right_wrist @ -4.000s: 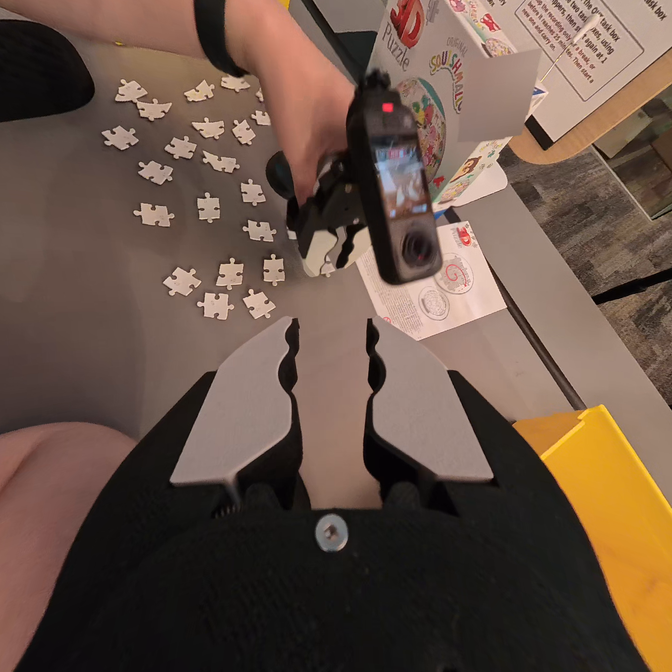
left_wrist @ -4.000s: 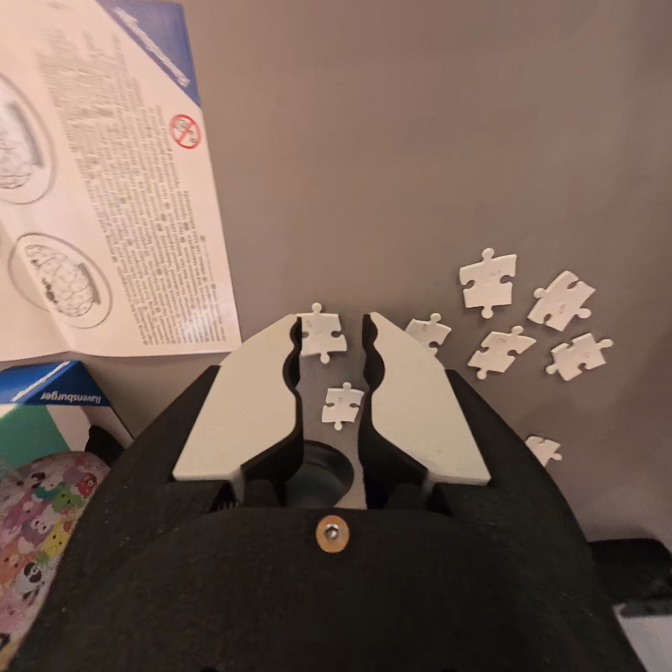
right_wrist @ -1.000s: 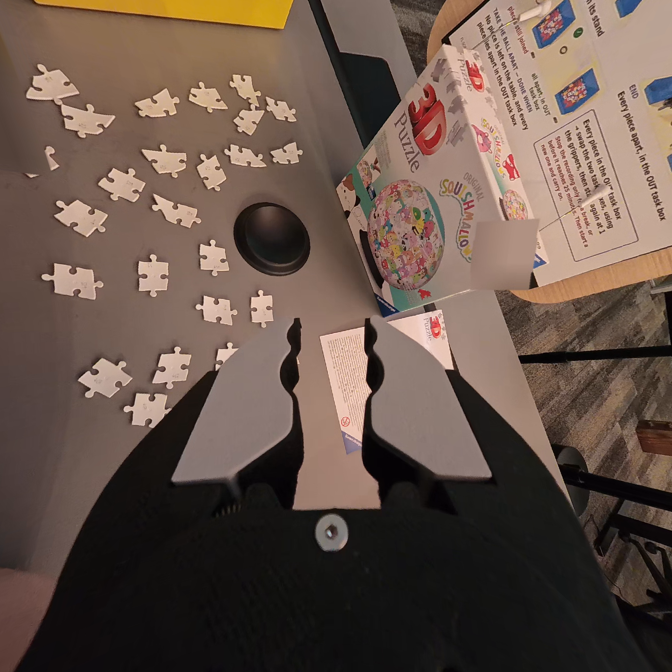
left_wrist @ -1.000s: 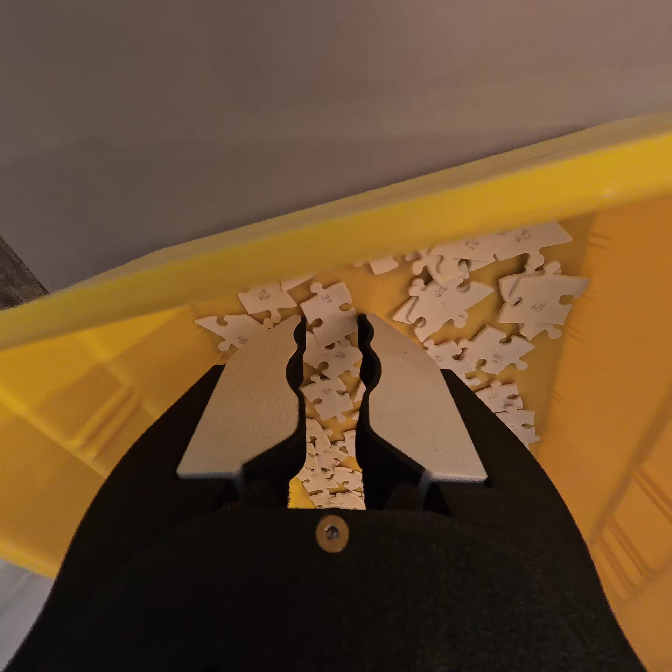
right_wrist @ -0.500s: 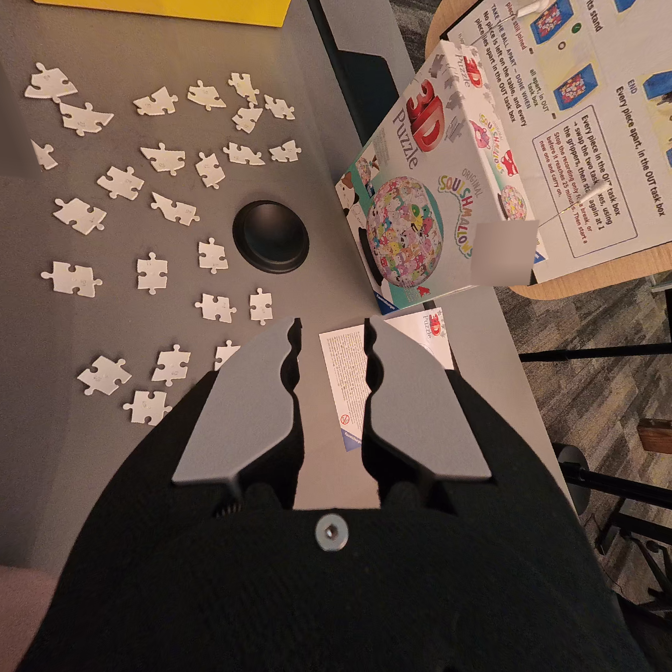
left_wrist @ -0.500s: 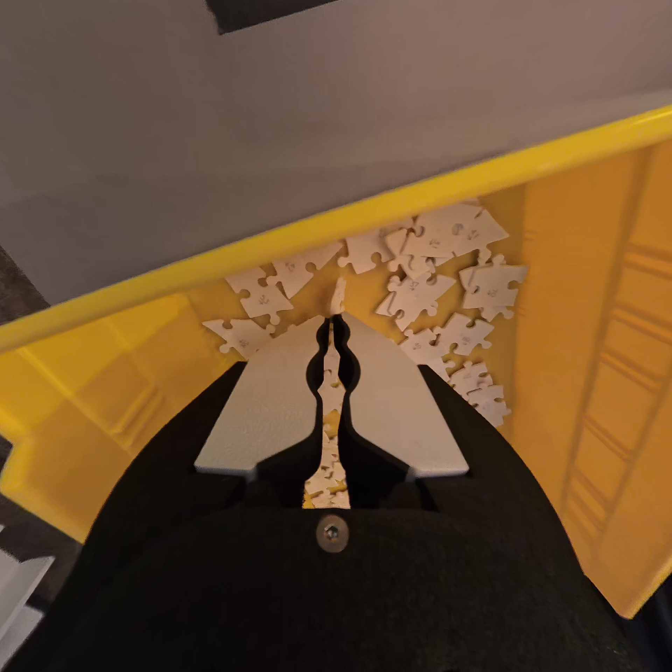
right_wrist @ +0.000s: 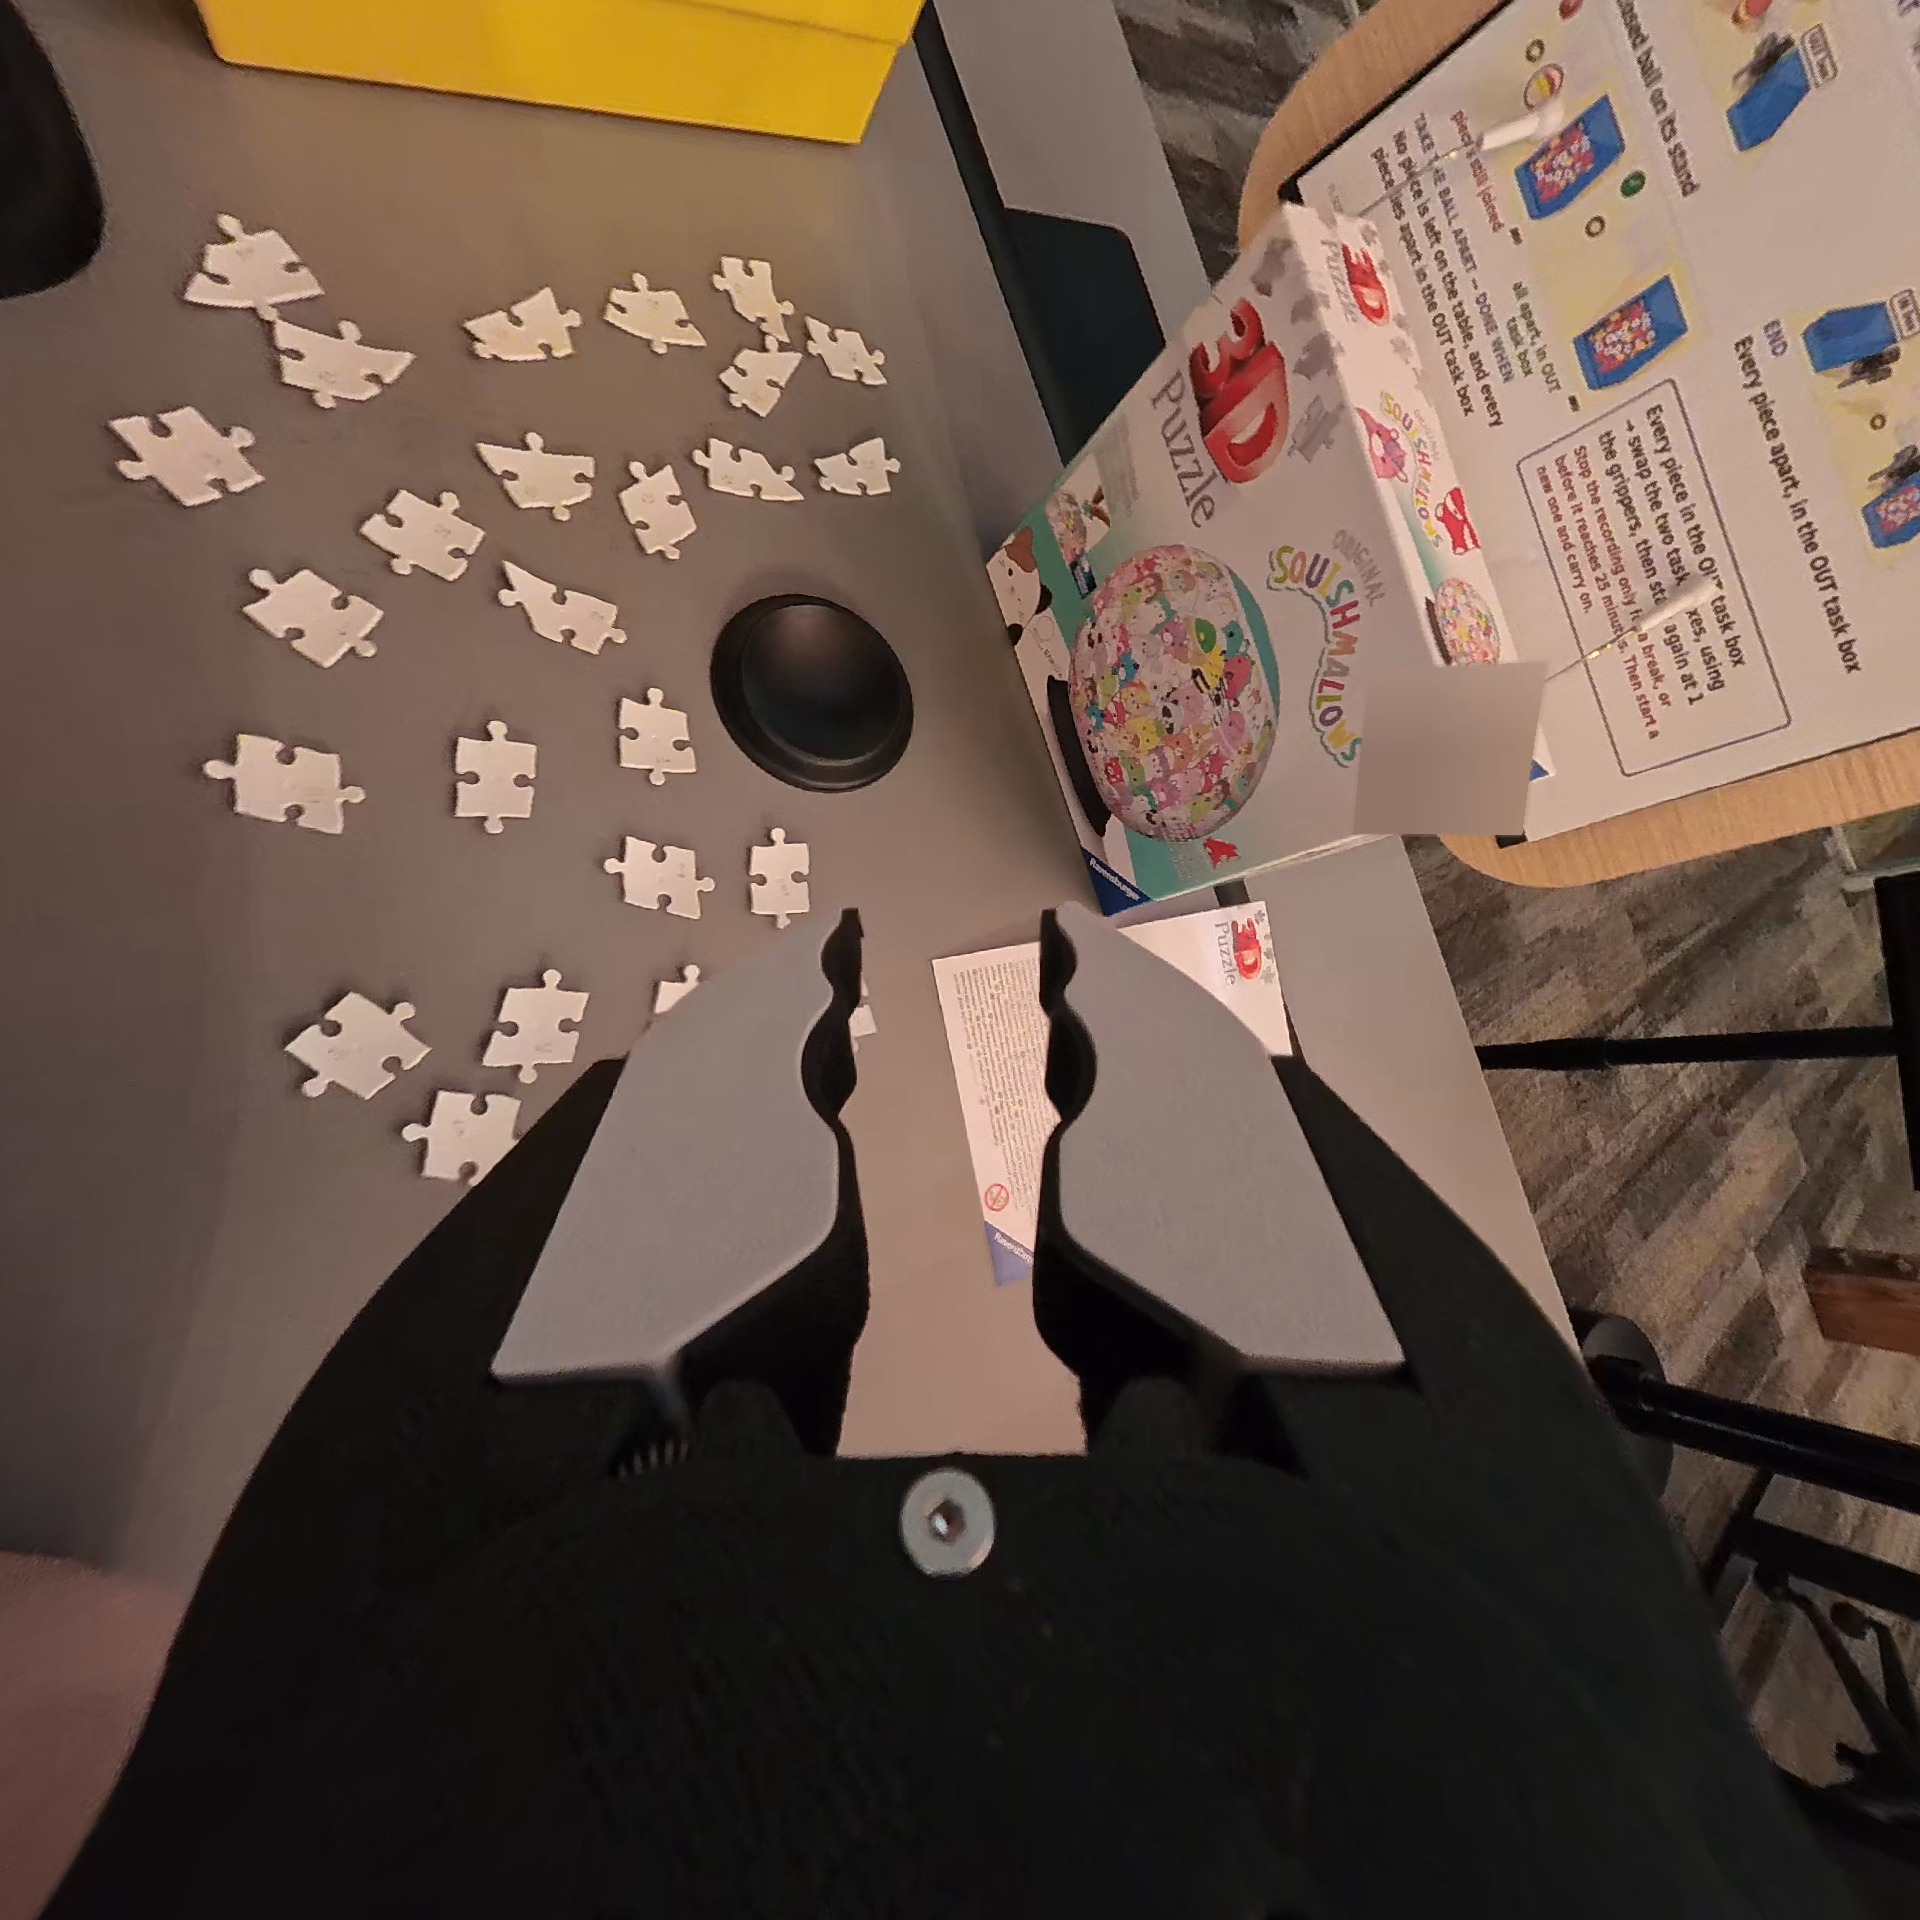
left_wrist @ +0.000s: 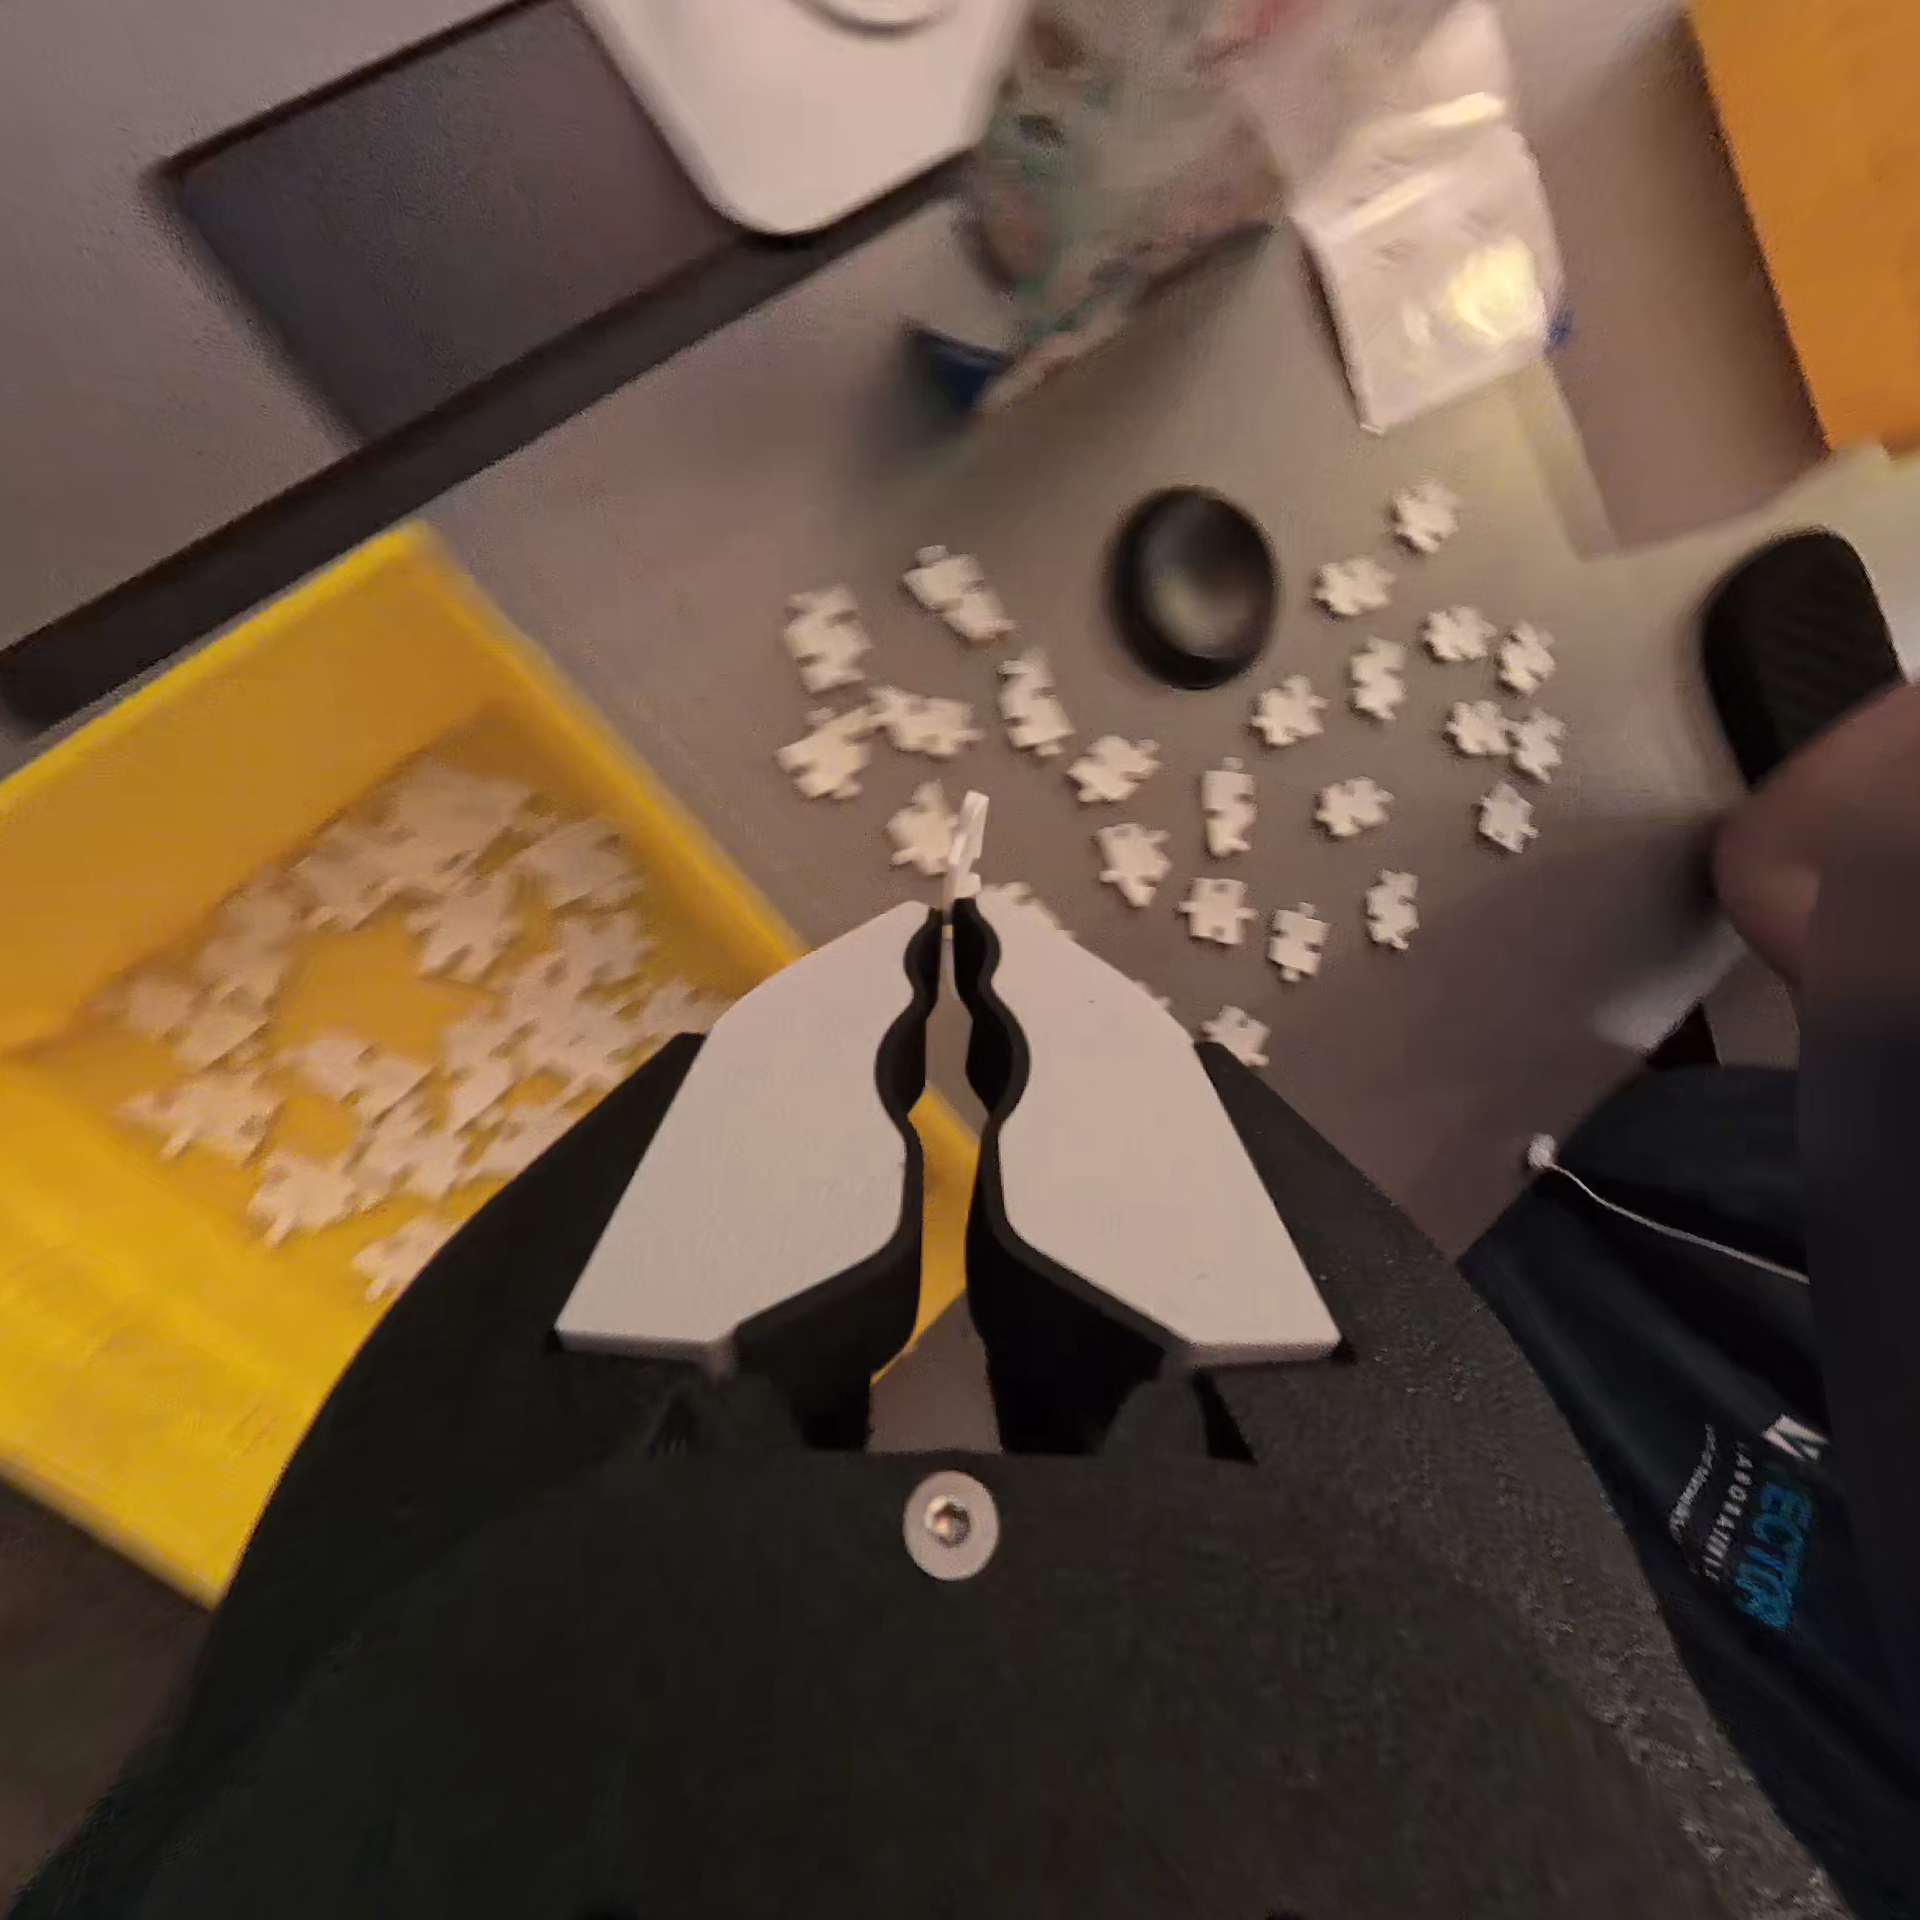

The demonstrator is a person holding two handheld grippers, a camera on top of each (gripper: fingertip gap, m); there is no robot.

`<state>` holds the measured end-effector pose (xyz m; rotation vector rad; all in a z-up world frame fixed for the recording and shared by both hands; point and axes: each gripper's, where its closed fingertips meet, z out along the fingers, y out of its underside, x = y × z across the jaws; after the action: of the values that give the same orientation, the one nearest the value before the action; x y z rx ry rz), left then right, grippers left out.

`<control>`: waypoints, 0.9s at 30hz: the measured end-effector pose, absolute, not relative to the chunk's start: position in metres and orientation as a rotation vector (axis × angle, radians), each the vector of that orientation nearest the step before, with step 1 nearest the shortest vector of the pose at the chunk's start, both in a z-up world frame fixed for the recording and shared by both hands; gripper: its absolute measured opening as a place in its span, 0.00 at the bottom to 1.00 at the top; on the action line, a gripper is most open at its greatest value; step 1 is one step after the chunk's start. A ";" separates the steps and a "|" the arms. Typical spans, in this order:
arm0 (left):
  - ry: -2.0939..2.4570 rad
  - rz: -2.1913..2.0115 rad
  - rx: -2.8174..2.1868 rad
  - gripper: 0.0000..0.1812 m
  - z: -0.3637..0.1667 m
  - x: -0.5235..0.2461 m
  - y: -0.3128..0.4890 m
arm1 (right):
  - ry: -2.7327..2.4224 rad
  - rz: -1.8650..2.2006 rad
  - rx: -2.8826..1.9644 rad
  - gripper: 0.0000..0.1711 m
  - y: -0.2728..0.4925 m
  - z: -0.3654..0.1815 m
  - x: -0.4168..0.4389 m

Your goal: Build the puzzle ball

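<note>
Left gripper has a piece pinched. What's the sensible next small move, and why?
Probably carry the puzzle piece to bare grey table beside the spread pieces and lower it flat. The left gripper pinches it edge-on above the table, beside the yellow bin; the right gripper is open and empty.

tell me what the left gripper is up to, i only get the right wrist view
Observer: The left gripper is shut on one white puzzle piece, pinched edge-on at the tips of its jaws.
Operator: where is it
Observer: Over the edge of the yellow bin, pointing toward the loose pieces on the grey table.
Operator: any pieces in that bin
Observer: Yes, many white pieces in the bin cover much of its floor, though they are blurred.
</note>
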<state>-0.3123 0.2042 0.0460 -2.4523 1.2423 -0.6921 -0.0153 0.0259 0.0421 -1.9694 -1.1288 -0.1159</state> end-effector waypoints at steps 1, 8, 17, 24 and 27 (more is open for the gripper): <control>1.321 -0.717 -2.423 0.01 0.045 -0.290 0.186 | -1.141 -0.115 -1.961 0.20 0.022 0.043 -0.017; 1.748 -0.933 -2.320 0.01 -0.029 -0.125 0.073 | -1.194 -0.048 -1.885 0.19 -0.026 0.057 -0.017; 2.073 -0.895 -2.241 0.01 -0.123 0.014 0.004 | -1.063 0.008 -1.950 0.19 -0.040 0.050 0.031; 2.106 -0.841 -2.252 0.01 -0.145 0.034 0.006 | -0.999 0.082 -2.029 0.19 -0.032 0.033 0.053; 2.128 -0.776 -2.247 0.02 -0.151 0.034 0.012 | -0.960 0.084 -2.030 0.19 -0.030 0.034 0.060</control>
<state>0.0342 0.0117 -0.1514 -2.2474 2.1283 -0.7756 0.0605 -0.0299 0.0336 -2.0300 -0.9598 0.0836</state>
